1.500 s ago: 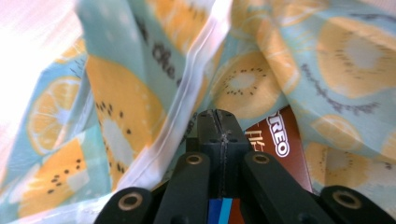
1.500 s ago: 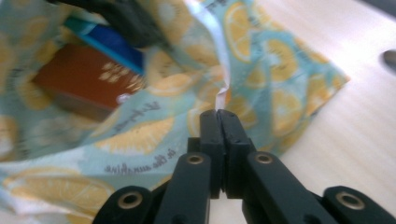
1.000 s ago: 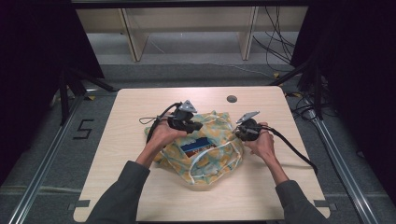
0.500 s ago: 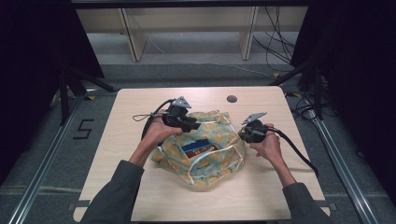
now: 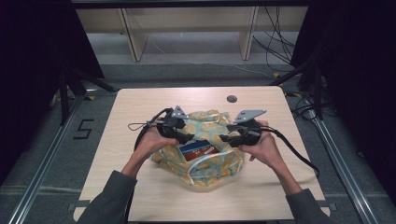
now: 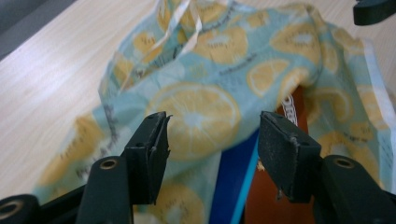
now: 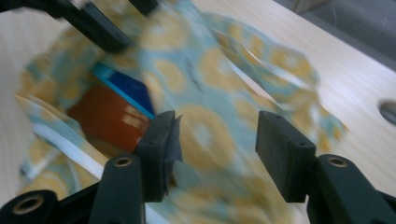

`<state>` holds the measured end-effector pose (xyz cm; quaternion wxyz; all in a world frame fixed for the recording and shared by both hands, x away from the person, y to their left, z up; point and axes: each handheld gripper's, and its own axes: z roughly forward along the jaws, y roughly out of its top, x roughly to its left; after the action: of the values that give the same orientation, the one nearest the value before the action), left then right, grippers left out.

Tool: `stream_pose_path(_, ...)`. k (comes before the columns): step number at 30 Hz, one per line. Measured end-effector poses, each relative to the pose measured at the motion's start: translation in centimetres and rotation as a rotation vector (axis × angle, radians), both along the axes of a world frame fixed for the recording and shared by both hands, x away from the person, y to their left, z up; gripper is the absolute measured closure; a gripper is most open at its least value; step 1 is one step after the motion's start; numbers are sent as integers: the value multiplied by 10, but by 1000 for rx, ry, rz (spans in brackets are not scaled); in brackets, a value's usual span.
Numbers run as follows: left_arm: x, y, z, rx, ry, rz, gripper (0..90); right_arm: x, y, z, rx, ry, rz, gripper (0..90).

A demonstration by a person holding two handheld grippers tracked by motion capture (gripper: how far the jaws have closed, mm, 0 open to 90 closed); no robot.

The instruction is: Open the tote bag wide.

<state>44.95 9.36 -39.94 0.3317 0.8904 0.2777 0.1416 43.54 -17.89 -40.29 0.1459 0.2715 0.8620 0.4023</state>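
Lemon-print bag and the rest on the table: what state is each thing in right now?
Lemon-print bag: lying on the table, mouth open, slumped.
Red and blue packet: lying inside the bag, partly showing at the opening.
Bag's white handles: loose, held by nothing.
Left gripper: jaws just opened, open over the bag, nothing gripped.
Right gripper: jaws just opened, open, nothing gripped.
Table: bare wood around the bag.

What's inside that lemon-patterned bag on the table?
Through the mouth of the lemon-print bag a red and blue packet shows, printed with white lettering. The cloth covers the rest of the packet and anything beneath it.
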Motion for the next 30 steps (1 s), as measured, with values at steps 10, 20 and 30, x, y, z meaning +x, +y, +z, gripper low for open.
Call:
stream_pose_path(10,-16,15,-17,16,28,-36,740,4,56,-22,-183,-40,67,733)
stream_pose_path(20,-51,42,-47,262,141,-151,885,77,35,-17,-159,-4,-152,900)
stream_pose_path(30,-59,51,-45,239,128,-134,794,103,32,-30,-120,81,-207,842)
